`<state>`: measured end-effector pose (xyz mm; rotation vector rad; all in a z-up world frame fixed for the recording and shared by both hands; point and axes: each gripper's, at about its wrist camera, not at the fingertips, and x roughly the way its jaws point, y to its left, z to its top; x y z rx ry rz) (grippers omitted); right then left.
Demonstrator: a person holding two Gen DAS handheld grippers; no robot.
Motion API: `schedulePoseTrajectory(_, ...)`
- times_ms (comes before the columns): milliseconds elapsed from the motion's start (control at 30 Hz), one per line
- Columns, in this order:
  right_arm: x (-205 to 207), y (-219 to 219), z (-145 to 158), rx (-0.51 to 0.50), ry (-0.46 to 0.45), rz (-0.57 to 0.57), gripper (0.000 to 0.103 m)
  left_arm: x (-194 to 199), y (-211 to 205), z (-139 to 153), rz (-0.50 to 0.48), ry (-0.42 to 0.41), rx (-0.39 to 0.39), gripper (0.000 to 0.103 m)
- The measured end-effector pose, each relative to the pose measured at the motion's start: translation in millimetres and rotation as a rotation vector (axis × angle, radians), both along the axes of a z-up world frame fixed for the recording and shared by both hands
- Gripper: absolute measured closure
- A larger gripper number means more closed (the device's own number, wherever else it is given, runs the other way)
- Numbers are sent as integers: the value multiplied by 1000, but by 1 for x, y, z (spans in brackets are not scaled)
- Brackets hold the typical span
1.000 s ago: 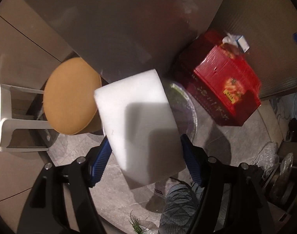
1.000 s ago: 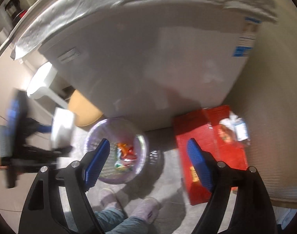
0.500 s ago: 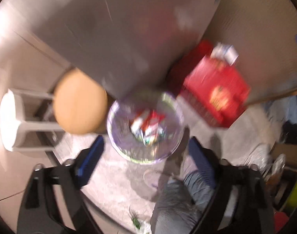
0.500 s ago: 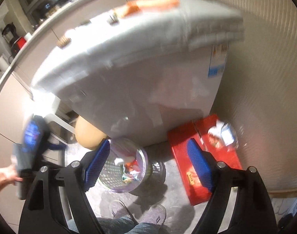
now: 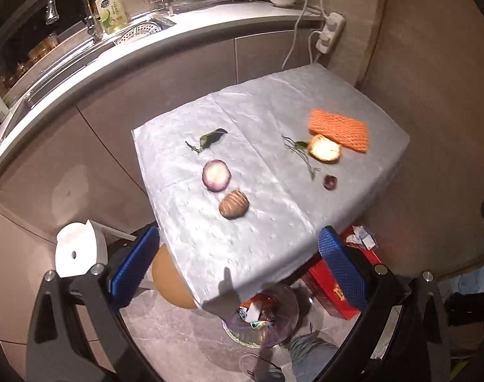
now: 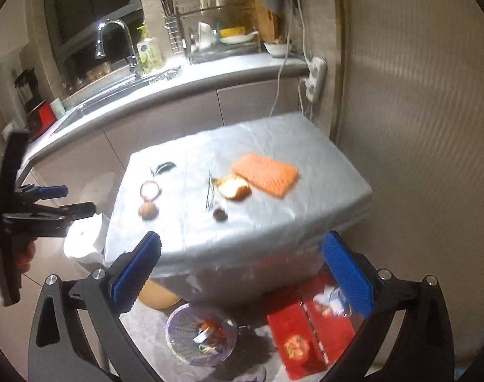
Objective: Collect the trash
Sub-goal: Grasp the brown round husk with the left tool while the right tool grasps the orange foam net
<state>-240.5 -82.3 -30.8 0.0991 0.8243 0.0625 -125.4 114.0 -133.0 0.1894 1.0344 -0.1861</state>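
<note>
Kitchen table under a wrinkled grey plastic sheet [image 5: 273, 229] carried scraps; both the left gripper [image 5: 238, 270] and the right gripper [image 6: 242, 270] hung empty, the right's jaws opening; descending over the round purple onion slice [image 5: 216, 175] seemed wisest.

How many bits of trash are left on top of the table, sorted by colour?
Green: 2, a leaf and a stringy stem
Purple: 2, an onion slice and a small dark scrap
Brown or tan: 2, a ridged lump and a bread piece
Orange: 1, a foam net
Total: 7

Food scraps [image 5: 216, 175] lie on table [image 5: 270, 242]; bin [image 5: 264, 321] below.
</note>
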Motion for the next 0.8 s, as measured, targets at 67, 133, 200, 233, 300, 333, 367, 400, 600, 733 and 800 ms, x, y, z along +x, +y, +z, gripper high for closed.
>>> schedulePoseTrajectory(67,23,-2,2,-23,-4,21,2,24,0,-22,26,12,24,7)
schedulePoseTrajectory(133,48,-4,-3,-31,-1,51,2,44,-1,-42,54,38,35,7)
schedulePoseTrajectory(200,74,-10,-13,-30,12,92,2,55,3,-52,84,50,7,7)
schedulePoseTrajectory(233,90,-12,-24,-36,32,117,2,61,4,-59,100,58,-33,7)
schedulePoseTrajectory(300,113,-15,-40,-55,64,145,2,71,0,-76,117,77,-46,10)
schedulePoseTrajectory(333,120,-15,-48,-58,77,155,2,76,-2,-85,115,91,-36,12)
schedulePoseTrajectory(367,130,-18,-57,-53,94,165,2,81,-4,-93,119,104,-27,17)
schedulePoseTrajectory(400,138,-19,-64,-44,109,174,2,84,-5,-100,125,120,-28,19)
schedulePoseTrajectory(600,170,-31,-88,-1,165,199,2,94,-6,-124,140,177,-17,32)
schedulePoseTrajectory(733,177,-34,-93,13,175,206,2,100,-4,-136,147,218,-25,60)
schedulePoseTrajectory(800,177,-33,-96,7,180,212,2,99,-6,-138,142,206,-15,60)
